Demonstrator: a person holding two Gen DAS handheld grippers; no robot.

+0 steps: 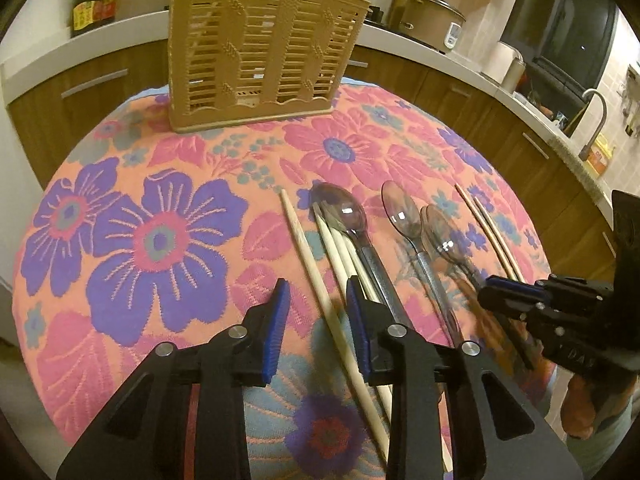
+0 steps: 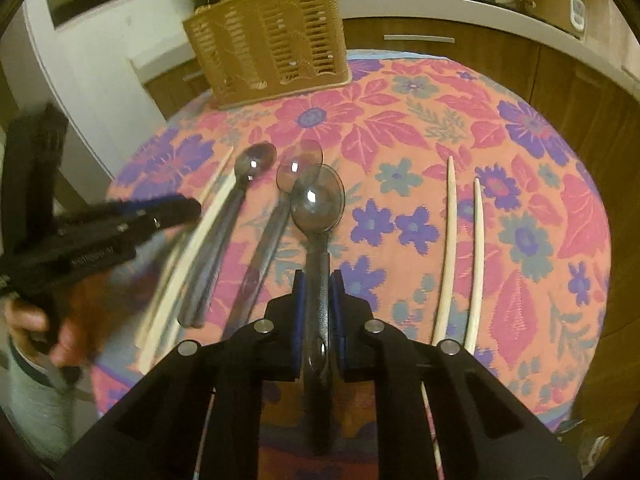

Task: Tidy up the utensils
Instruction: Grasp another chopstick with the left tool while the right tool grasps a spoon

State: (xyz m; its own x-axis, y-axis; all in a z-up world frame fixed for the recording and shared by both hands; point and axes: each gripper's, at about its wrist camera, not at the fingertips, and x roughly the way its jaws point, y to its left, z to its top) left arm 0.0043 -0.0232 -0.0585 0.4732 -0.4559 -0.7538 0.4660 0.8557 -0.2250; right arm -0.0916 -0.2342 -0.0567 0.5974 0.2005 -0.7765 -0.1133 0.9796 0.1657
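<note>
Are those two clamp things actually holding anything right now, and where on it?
The right gripper is shut on a spoon, pinching its handle just below the bowl. The left gripper holds nothing: a chopstick lies between its open pads.

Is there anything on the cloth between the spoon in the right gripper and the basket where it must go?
Nothing visible blocks it. The right gripper is shut on the spoon; only another spoon's bowl lies ahead, flat on the cloth before the basket.
</note>
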